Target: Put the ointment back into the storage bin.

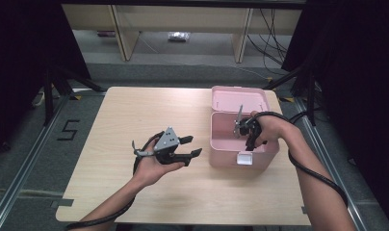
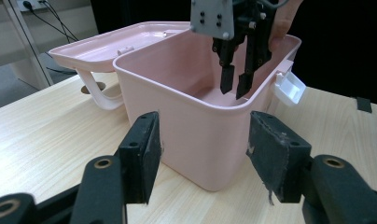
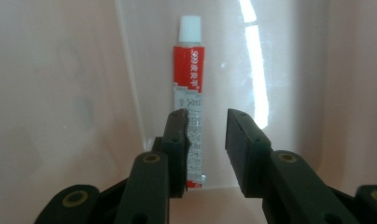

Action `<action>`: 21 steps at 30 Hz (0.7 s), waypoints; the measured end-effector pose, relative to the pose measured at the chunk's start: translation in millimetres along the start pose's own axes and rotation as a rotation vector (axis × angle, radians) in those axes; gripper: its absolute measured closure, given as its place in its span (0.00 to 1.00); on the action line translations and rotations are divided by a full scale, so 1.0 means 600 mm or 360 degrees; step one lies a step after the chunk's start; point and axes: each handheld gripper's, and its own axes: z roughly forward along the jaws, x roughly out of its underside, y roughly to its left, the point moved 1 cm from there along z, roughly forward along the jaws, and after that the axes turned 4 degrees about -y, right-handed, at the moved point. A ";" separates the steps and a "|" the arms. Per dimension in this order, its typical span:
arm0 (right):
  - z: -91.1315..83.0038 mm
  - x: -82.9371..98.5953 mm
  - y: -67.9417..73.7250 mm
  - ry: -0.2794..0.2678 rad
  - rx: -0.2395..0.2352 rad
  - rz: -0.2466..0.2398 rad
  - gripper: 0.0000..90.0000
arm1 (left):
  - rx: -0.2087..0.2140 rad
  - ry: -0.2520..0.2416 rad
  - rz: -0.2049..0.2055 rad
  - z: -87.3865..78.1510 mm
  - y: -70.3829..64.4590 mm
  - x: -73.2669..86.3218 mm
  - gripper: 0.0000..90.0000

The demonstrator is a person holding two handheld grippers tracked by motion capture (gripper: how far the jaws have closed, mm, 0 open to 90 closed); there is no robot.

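Note:
A pink plastic box [image 1: 228,156] stands open on the right of the wooden table, its lid [image 1: 238,98] folded back. My right gripper [image 1: 249,139] points down into it from above, also seen as the right gripper [image 2: 235,86] over the box [image 2: 196,140] in the left gripper view. Its jaws stand a little apart, open, empty. Beyond the right gripper [image 3: 205,135] a red and white tube [image 3: 190,60] with a white cap lies on the box floor, partly behind one jaw. My left gripper [image 1: 192,146] rests left of the box, open and aimed at it, shown as the left gripper [image 2: 205,144].
A white latch [image 1: 244,158] hangs on the box's front wall. The lid's pink handle [image 2: 95,91] rests on the table [image 1: 135,110]. Bare wood lies left of and in front of the box. Cables trail from both grippers off the near edge.

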 end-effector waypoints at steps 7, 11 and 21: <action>-0.028 0.008 -0.006 -0.0122 0.0078 0.0075 0.77 | 0.0029 -0.0015 -0.0007 0.007 -0.003 0.002 0.51; -0.047 0.017 -0.015 -0.0173 0.0121 0.0108 0.74 | 0.0033 -0.0017 -0.0012 0.008 -0.004 0.001 0.53; -0.098 0.036 -0.026 -0.0465 0.0246 0.0367 0.66 | 0.0050 -0.0048 -0.0024 0.010 -0.009 -0.004 0.65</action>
